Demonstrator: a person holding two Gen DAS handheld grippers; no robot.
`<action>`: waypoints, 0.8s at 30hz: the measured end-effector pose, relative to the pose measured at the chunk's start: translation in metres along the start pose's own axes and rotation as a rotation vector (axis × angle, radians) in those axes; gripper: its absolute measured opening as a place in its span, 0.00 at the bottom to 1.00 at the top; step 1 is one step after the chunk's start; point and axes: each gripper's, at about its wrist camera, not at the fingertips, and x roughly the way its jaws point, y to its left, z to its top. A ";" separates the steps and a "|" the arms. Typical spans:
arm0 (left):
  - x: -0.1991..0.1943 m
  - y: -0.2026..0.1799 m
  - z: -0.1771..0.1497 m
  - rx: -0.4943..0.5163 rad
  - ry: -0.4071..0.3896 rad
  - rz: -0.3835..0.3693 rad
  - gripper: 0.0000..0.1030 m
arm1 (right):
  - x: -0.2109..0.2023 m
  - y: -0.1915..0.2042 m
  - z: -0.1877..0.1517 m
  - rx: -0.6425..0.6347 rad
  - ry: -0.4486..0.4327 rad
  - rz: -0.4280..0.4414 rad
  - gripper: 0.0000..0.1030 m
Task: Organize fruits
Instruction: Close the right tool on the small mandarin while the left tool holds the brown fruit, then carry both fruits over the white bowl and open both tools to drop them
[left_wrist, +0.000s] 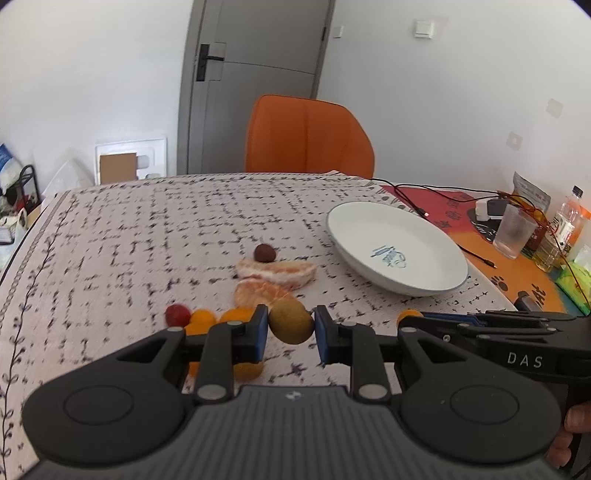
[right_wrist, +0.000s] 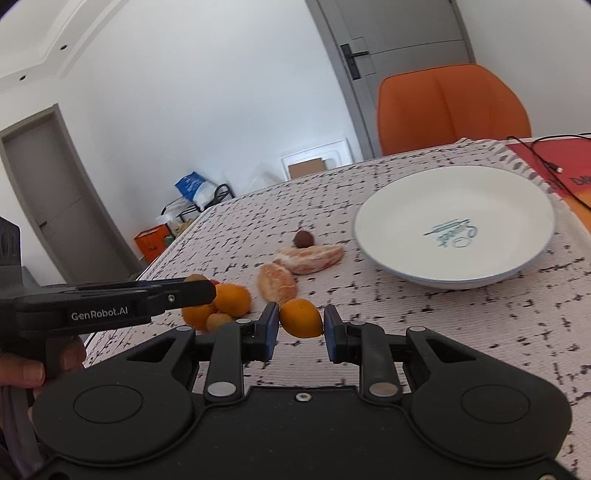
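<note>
My left gripper (left_wrist: 291, 326) is shut on a brownish-green oval fruit (left_wrist: 291, 321), held just above the patterned tablecloth. My right gripper (right_wrist: 301, 325) is shut on a small orange kumquat (right_wrist: 301, 323). It also shows at the right of the left wrist view. On the cloth lie two peeled orange segments (left_wrist: 275, 273) (right_wrist: 310, 258), a dark round fruit (left_wrist: 264, 253) (right_wrist: 304, 238), a red fruit (left_wrist: 177, 314) and a cluster of small orange fruits (left_wrist: 202, 319) (right_wrist: 231, 299). A white plate (left_wrist: 369, 229) (right_wrist: 406, 221) stands empty, ahead and to the right of both grippers.
An orange chair (left_wrist: 306, 136) stands behind the table's far edge. On a red-orange mat at the right are black cables (left_wrist: 436, 192), a clear glass (left_wrist: 515, 232) and bottles (left_wrist: 567, 218). The table's left edge (right_wrist: 173, 243) drops off to floor clutter.
</note>
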 end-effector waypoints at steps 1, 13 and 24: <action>0.002 -0.003 0.002 0.008 0.000 -0.004 0.24 | -0.002 -0.003 0.000 0.004 -0.004 -0.004 0.24; 0.026 -0.035 0.027 0.090 -0.015 -0.044 0.24 | -0.014 -0.037 0.012 0.048 -0.067 -0.080 0.24; 0.053 -0.055 0.042 0.148 0.004 -0.077 0.24 | -0.015 -0.062 0.017 0.079 -0.088 -0.135 0.24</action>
